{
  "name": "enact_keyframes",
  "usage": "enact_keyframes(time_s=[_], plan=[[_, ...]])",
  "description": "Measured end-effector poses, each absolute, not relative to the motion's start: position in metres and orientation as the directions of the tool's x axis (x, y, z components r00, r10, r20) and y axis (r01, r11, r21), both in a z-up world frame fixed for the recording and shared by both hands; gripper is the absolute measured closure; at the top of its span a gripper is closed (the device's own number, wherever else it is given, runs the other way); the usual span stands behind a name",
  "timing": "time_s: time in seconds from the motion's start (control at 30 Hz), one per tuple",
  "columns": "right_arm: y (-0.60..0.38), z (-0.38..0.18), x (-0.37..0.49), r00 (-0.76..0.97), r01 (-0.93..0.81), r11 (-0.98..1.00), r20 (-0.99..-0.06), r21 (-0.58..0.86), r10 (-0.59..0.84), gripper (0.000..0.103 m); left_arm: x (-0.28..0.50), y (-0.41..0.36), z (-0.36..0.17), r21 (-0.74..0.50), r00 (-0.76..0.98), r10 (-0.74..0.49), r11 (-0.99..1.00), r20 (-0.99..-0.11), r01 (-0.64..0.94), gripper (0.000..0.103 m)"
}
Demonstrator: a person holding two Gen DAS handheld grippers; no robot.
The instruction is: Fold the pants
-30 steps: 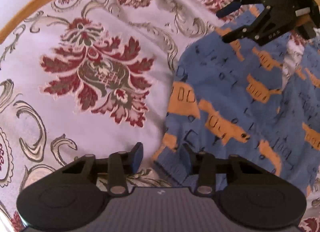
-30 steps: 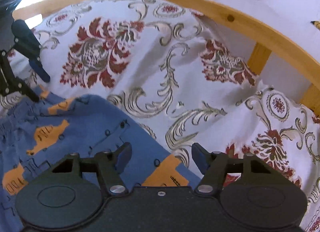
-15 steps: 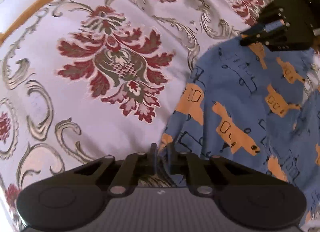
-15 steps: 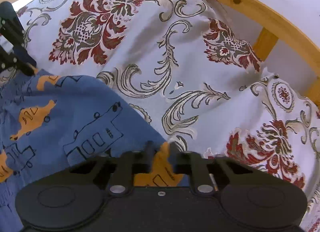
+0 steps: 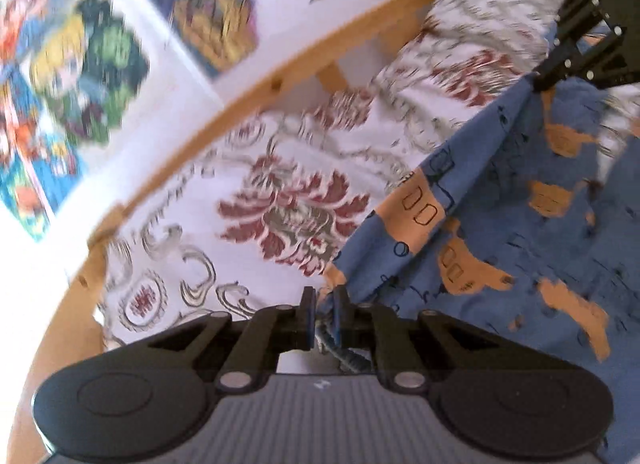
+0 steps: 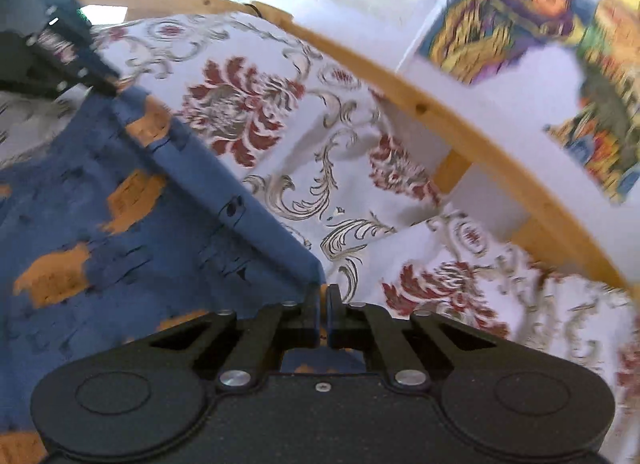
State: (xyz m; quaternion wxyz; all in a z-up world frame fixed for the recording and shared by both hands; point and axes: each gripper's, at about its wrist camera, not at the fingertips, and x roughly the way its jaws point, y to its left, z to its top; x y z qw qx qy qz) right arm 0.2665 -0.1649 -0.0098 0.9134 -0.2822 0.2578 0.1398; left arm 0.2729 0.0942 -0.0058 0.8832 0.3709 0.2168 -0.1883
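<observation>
Because each pair of jaws is pressed almost together on only a thin corner of cloth, either corner could slip free as the taut edge is pulled. The left gripper (image 5: 323,318) and right gripper (image 6: 322,318) pinch the pants (image 5: 520,223) at neighbouring corners, lifting that edge off the bed (image 5: 280,151) near its wooden rail (image 6: 440,111), the rest trailing on the bedspread.

A floral bedspread (image 5: 288,167) covers the bed inside a curved wooden rail (image 6: 404,91), beneath colourful posters (image 5: 96,59).
</observation>
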Motion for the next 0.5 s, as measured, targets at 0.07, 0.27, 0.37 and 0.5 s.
enact_keyframes(time_s=[0.07,0.27,0.37,0.5], plan=[[-0.16,-0.009,0.236,0.849,-0.385,0.787,-0.52,-0.482,0.097,0.102,0.256,0.099,-0.004,0.587,0.841,-0.209,0.632,-0.5,0.506,0.094],[-0.146,-0.012,0.153,0.855,-0.39,0.775,-0.508,-0.496,0.105,0.102,0.202,0.107,-0.01,0.684,0.821,-0.295,0.454,-0.489,0.571,0.094],[-0.134,-0.021,0.118,0.859,-0.398,0.74,-0.503,-0.543,0.092,0.102,0.173,0.11,-0.018,0.732,0.805,-0.323,0.342,-0.497,0.589,0.094],[-0.119,-0.036,0.083,0.848,-0.41,0.716,-0.524,-0.564,0.073,0.102,0.142,0.112,-0.041,0.787,0.781,-0.348,0.165,-0.518,0.595,0.094]])
